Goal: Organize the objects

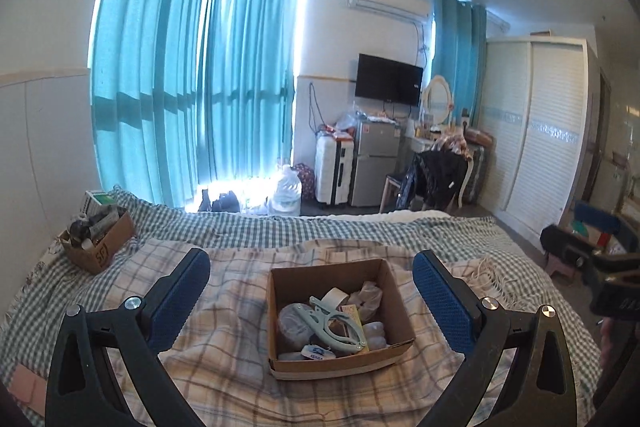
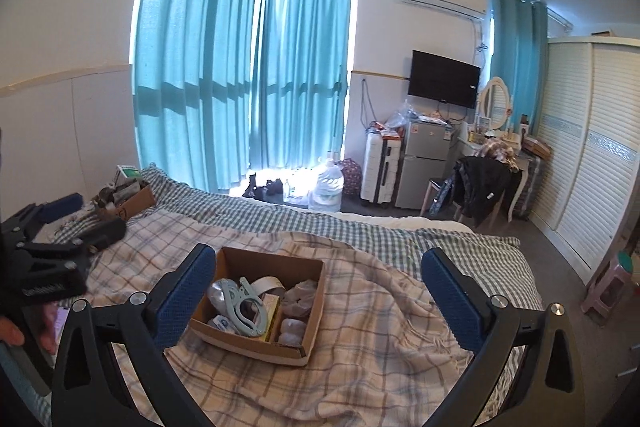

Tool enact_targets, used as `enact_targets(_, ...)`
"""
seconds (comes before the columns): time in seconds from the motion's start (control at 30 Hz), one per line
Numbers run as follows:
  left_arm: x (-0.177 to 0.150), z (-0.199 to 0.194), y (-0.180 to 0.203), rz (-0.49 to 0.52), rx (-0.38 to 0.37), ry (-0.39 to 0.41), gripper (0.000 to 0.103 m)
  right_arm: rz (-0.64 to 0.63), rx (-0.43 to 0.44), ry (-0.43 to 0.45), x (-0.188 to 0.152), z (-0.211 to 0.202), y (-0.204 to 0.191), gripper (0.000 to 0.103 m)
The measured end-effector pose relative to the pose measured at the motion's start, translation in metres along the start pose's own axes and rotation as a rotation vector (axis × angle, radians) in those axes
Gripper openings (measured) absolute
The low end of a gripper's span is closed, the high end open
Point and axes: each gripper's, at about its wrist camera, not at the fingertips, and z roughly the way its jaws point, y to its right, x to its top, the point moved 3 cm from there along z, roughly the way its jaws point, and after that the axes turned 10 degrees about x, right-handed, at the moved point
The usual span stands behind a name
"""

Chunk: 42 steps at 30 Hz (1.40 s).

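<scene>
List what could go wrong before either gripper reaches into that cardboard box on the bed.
1. The cardboard box sits on a rumpled plaid blanket, so it may tip or slide when pushed.
2. The pale green clip lies across other small items; pulling it could drag them out.
3. Both the left gripper and right gripper are wide open and may bump the box walls.

I see an open cardboard box [image 1: 340, 323] near me on the plaid blanket, holding a pale green clip [image 1: 338, 327], a tape roll [image 1: 335, 297] and wrapped bits. A second, fuller cardboard box [image 1: 98, 241] sits far left on the bed.
</scene>
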Motion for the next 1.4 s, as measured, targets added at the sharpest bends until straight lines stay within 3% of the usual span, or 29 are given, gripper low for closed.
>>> enact_targets(0.4, -0.077, 0.012, -0.006, 0.0, 0.06, 0.027, 0.103, -0.004, -0.058, -0.011, -0.092, 0.041, 0.009, 0.103)
enact_targets(0.67, -0.132, 0.036, -0.009, -0.031, 0.075, -0.061, 0.103, 0.026, -0.061, -0.011, -0.139, 0.072, 0.011, 0.103)
enact_targets(0.93, -0.135, 0.031, 0.004, 0.022, 0.059, -0.058, 0.103, 0.027, -0.068, -0.003, -0.142, 0.072, 0.01, 0.103)
enact_targets(1.4, -0.133, 0.032, -0.001, -0.001, 0.078, -0.057, 0.103, 0.03, -0.071, -0.012, -0.145, 0.071, 0.011, 0.103)
